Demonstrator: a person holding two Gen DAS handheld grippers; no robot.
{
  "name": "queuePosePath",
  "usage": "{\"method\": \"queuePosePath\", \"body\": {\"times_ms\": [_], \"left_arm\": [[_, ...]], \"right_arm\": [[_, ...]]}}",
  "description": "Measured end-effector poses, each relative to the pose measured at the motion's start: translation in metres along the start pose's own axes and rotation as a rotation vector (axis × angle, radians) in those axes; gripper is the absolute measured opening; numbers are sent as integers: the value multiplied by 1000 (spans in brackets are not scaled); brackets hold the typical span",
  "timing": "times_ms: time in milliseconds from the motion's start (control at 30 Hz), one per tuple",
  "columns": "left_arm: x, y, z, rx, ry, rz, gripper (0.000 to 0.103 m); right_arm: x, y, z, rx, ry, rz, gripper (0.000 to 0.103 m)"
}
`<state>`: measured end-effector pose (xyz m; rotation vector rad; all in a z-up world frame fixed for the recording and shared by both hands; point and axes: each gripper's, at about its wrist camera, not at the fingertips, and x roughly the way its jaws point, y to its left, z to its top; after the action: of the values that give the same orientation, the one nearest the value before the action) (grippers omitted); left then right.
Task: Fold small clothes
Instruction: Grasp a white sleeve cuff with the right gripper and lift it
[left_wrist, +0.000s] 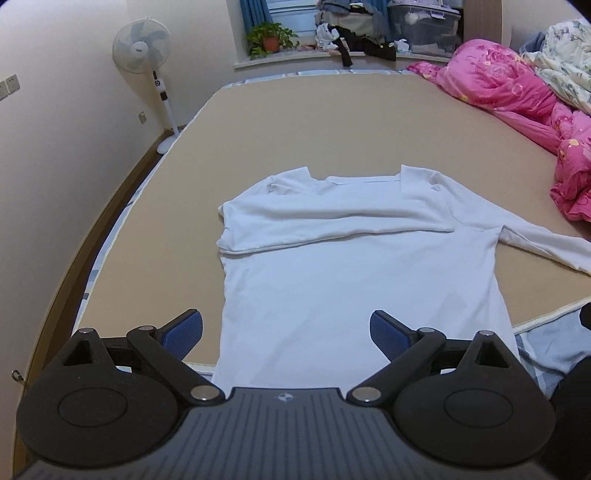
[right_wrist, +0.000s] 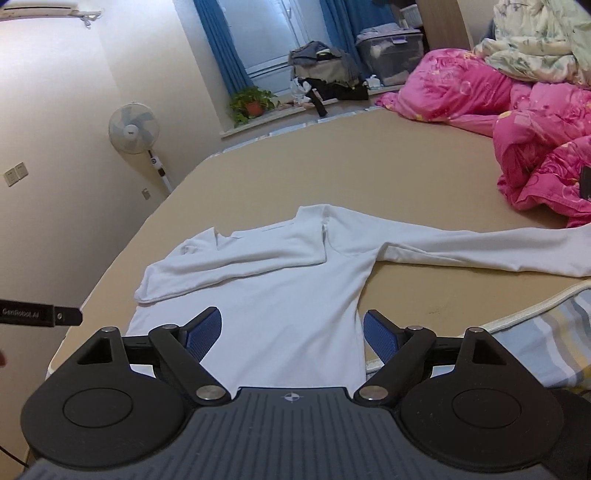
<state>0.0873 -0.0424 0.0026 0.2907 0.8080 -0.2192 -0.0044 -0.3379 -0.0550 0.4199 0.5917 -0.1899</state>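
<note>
A white long-sleeved shirt (left_wrist: 354, 266) (right_wrist: 280, 288) lies flat on the tan mattress (left_wrist: 332, 125), collar away from me. Its left sleeve is folded across the chest, and its right sleeve (right_wrist: 480, 247) stretches out to the right. My left gripper (left_wrist: 286, 332) hovers open above the shirt's hem, blue pads wide apart with nothing between them. My right gripper (right_wrist: 291, 332) is also open and empty, above the hem near the shirt's right side. A part of the left gripper (right_wrist: 40, 314) shows at the left edge of the right wrist view.
A pink quilt (left_wrist: 517, 92) (right_wrist: 517, 122) and a pale floral one (right_wrist: 535, 40) are heaped at the right of the bed. A standing fan (left_wrist: 142, 51), a potted plant (left_wrist: 269, 38) and piled clothes on the window sill lie beyond. The bed's near edge has striped bedding (right_wrist: 554, 332).
</note>
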Motion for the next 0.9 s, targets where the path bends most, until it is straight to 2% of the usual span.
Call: {"method": "queuePosePath", "body": {"times_ms": [167, 300, 367, 567, 733, 900], "left_arm": [[-12, -4, -9, 12, 5, 28, 99], [-9, -3, -8, 21, 25, 60, 99], [-8, -3, -5, 20, 34, 75, 99], [1, -10, 9, 9, 81, 92, 99], [12, -23, 22, 30, 121, 114, 99], [25, -38, 33, 36, 169, 135, 99]], "right_arm": [[-8, -8, -5, 25, -13, -14, 86], [-9, -40, 1, 112, -64, -90, 86], [-8, -73, 9, 188, -103, -153, 86], [2, -207, 26, 421, -200, -386, 86], [31, -311, 35, 541, -167, -500, 86], [66, -375, 42, 607, -99, -552, 86]]}}
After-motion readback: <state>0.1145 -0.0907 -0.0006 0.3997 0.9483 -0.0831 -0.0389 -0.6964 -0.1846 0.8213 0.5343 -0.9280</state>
